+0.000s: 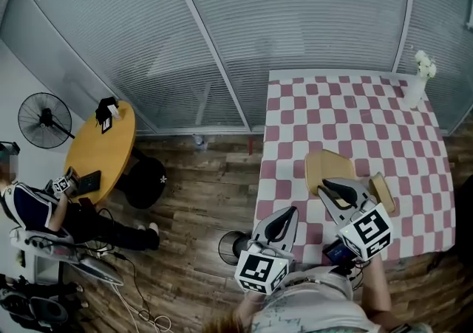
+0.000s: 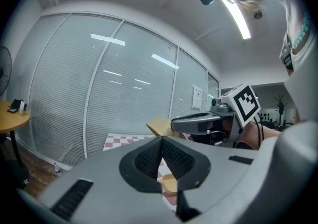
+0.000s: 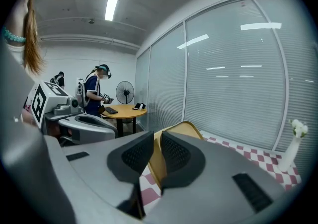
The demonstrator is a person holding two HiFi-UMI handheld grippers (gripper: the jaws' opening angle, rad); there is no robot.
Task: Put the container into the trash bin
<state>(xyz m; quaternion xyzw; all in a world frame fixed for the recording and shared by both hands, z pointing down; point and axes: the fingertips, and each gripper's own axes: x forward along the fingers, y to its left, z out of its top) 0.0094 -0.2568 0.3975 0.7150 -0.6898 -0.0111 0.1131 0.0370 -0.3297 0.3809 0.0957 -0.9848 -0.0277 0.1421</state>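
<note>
Container (image 1: 330, 169) grasped by right hand-held gripper (image 1: 325, 190) above tabletop (image 1: 347, 110); left hand-held gripper (image 1: 290, 212) clenched, empty; drop into trash bin (image 1: 230, 245) beside tabletop remains.

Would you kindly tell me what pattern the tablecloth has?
The tablecloth has a red-and-white check, which shows best in the head view.

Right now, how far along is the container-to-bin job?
Done: right gripper grips the container by its wall. In hand: container held over the checkered table. Remaining: carry it to the trash bin on the floor beside the table, release. Also, left gripper shut, empty.
</note>
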